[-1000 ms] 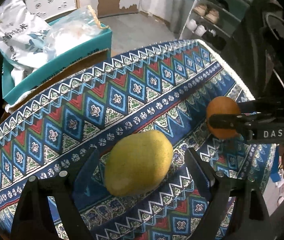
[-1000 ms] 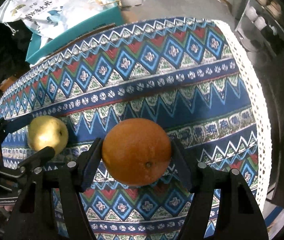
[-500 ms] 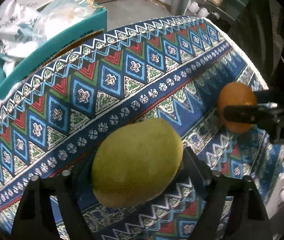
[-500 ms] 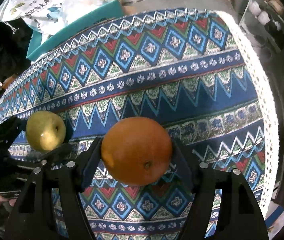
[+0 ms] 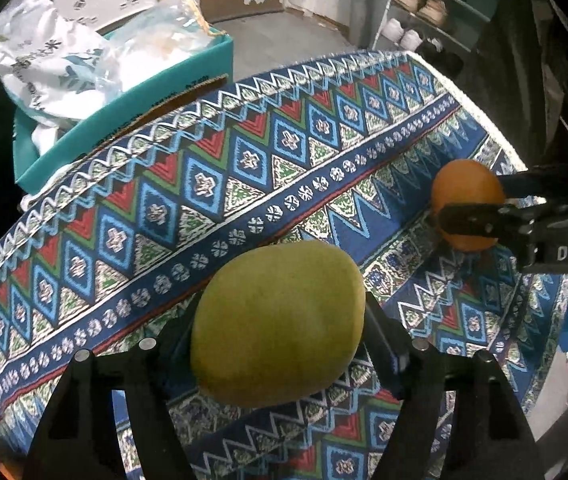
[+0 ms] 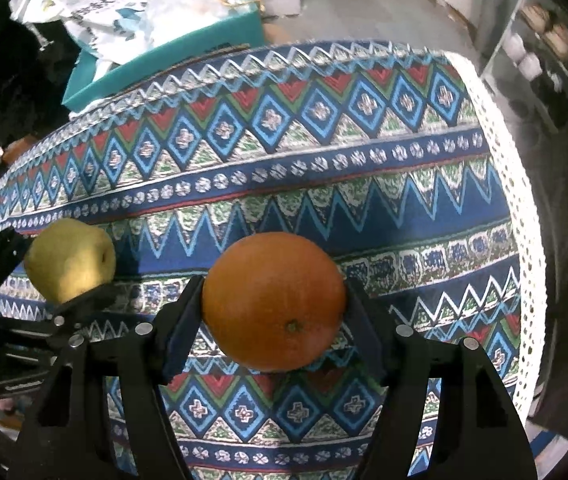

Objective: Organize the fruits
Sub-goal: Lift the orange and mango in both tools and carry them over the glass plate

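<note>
A yellow-green pear (image 5: 280,320) sits between the fingers of my left gripper (image 5: 280,312), just over the patterned tablecloth (image 5: 244,160). The jaws are closing and both pads touch its sides. My right gripper (image 6: 274,300) is shut on an orange (image 6: 274,300), its jaws closing a little tighter, stem end toward the camera. In the left wrist view the orange (image 5: 466,200) shows at the right in the right gripper (image 5: 468,212). In the right wrist view the pear (image 6: 70,260) shows at the left, inside the left gripper (image 6: 64,276).
A teal cardboard box (image 5: 124,120) holding white plastic bags (image 5: 44,60) stands past the table's far edge. A shoe rack (image 5: 424,12) is at the back right. The cloth's white lace border (image 6: 524,240) marks the right edge of the table.
My left gripper has come down around the pear and its jaws have narrowed from wide apart to touching it. The right gripper keeps its hold on the orange in about the same place.
</note>
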Demonstrator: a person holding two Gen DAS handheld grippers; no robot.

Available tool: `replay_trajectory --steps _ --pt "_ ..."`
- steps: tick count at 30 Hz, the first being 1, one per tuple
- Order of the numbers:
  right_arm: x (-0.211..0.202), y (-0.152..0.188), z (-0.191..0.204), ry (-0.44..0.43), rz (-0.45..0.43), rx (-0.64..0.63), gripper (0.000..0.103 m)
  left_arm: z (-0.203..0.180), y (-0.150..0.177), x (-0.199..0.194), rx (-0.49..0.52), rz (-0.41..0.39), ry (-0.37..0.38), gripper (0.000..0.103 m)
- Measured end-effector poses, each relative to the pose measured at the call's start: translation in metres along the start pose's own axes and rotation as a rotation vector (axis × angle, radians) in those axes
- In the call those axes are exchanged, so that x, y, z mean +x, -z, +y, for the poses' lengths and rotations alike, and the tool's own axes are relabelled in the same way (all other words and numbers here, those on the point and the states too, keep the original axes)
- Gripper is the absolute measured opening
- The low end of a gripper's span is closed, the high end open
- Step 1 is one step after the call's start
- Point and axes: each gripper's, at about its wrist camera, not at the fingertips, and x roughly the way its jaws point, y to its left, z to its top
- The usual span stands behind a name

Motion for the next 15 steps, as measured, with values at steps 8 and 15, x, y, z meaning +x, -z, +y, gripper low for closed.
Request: replay_trajectory --steps 8,15 --pt "-0.024 -0.004 0.026 -0.008 -0.072 -0.074 0.069 0.005 0.004 -0.038 -0.041 -0.053 0.005 0.074" --pt "-0.051 -0.002 0.051 -0.041 -0.13 -0.121 0.069 0.008 0.009 -0.064 -0.058 -0.096 -0.013 0.074"
